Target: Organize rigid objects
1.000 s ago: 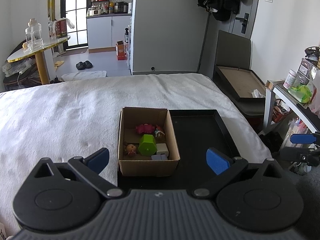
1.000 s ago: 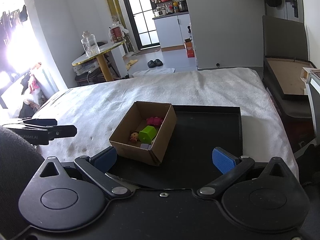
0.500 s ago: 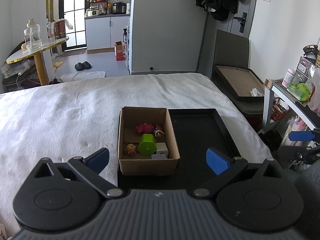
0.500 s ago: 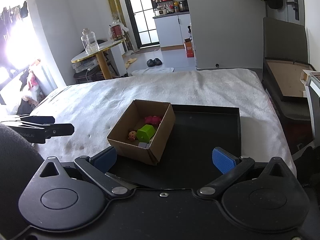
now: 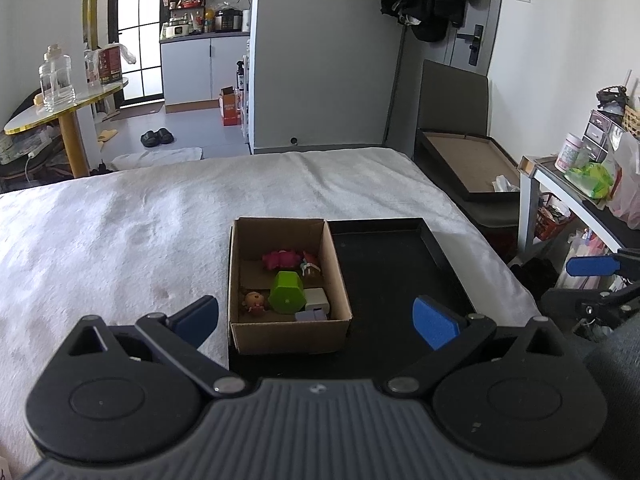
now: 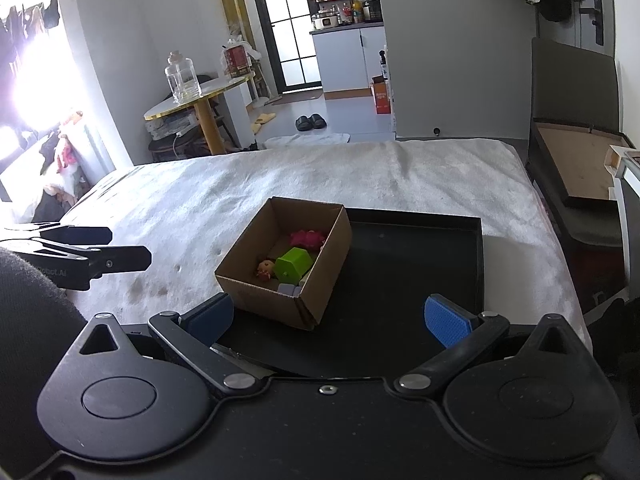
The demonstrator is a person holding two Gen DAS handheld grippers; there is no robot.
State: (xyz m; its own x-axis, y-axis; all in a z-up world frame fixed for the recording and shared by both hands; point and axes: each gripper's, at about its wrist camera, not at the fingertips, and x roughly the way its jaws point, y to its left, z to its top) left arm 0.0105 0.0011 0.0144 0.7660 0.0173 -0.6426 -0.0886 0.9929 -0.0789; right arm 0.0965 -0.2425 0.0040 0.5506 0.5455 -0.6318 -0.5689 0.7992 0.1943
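- Left gripper point(image 5: 316, 318) up close, fingers spread wide, holding nothing.
- Right gripper point(image 6: 329, 316) same deal, wide open and empty.
- Just past them a box point(image 5: 288, 334) sits on the left end of a black tray point(image 5: 400, 264), which lies on the bed point(image 5: 120, 232).
- In the box: green block point(image 5: 287, 291), pink toy point(image 5: 281, 258), small doll point(image 5: 255, 301), white cube point(image 5: 318, 298).

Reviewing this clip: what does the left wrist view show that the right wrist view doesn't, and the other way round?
Only the left wrist view shows the white block in the cardboard box and the cluttered side shelf. Only the right wrist view shows the bright window. Both show the green toy, the black tray, the white bedcover, and both grippers open: left, right.
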